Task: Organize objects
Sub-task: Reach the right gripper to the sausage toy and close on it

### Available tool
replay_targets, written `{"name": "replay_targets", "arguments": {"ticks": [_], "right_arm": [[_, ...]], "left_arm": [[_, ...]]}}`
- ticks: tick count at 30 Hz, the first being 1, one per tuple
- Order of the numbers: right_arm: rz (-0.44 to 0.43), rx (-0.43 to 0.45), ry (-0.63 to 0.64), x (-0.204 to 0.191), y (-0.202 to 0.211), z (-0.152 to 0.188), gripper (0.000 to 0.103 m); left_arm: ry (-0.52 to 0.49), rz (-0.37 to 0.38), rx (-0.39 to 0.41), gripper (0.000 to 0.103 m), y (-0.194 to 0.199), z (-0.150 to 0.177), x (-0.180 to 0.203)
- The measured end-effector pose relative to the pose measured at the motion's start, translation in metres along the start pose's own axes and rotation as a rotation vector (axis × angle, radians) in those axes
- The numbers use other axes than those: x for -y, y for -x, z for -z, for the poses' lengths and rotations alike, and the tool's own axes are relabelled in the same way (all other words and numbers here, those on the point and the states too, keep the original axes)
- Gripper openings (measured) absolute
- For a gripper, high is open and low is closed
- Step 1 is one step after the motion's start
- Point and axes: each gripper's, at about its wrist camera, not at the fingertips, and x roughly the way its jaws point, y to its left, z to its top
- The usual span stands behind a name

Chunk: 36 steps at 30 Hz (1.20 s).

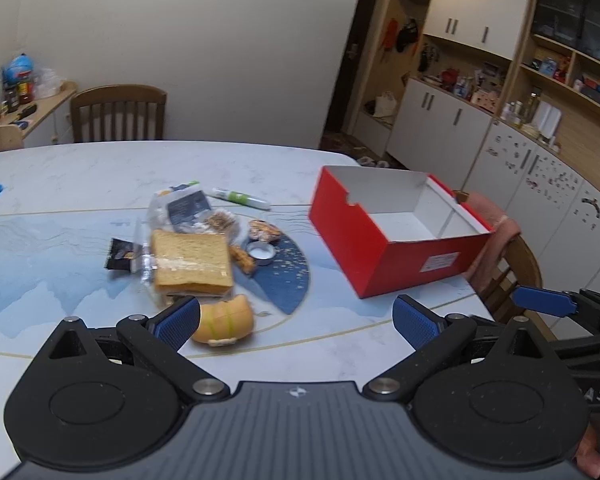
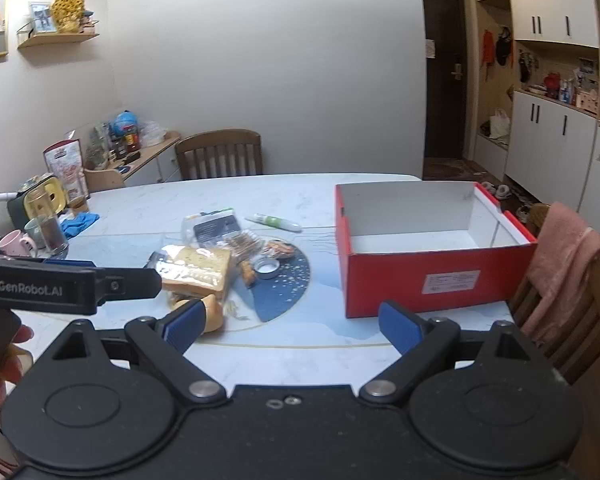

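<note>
A red open-topped box with a bare white inside stands on the table's right side. Left of it lies a pile: bagged bread slices, a yellow bun-shaped item, a black packet, a small round tin, a clear snack bag and a green-white tube. My left gripper hovers open near the front edge, its left finger just beside the bun. My right gripper is open too, between the bread and the box, holding nothing.
A chair draped with a pink towel stands right of the table, and another chair sits at the far side. Cups and a glass and a blue cloth crowd the table's left end. Cabinets line the right wall.
</note>
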Motion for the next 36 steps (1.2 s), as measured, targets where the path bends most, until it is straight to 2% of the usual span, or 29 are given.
{"name": "replay_targets", "arguments": {"ticks": [8, 16, 24, 33, 36], "right_arm": [[-0.062, -0.059, 0.041, -0.019, -0.032, -0.005, 0.093], [-0.084, -0.117, 0.084, -0.043, -0.068, -0.011, 0.093], [-0.105, -0.179, 0.149, -0.075, -0.107, -0.008, 0.093], [-0.091, -0.245, 0.173, -0.104, -0.154, -0.002, 0.093], [-0.082, -0.267, 0.162, -0.108, -0.169, 0.000, 0.093]], "left_arm": [[0.059, -0.038, -0.014, 0.103, -0.015, -0.010, -0.041], [0.026, -0.047, -0.028, 0.103, -0.039, -0.024, -0.075], [-0.028, -0.047, -0.061, 0.103, -0.073, -0.030, -0.107], [-0.105, -0.020, -0.130, 0.103, -0.134, -0.043, -0.129], [-0.180, -0.012, -0.130, 0.103, -0.152, -0.048, -0.130]]}}
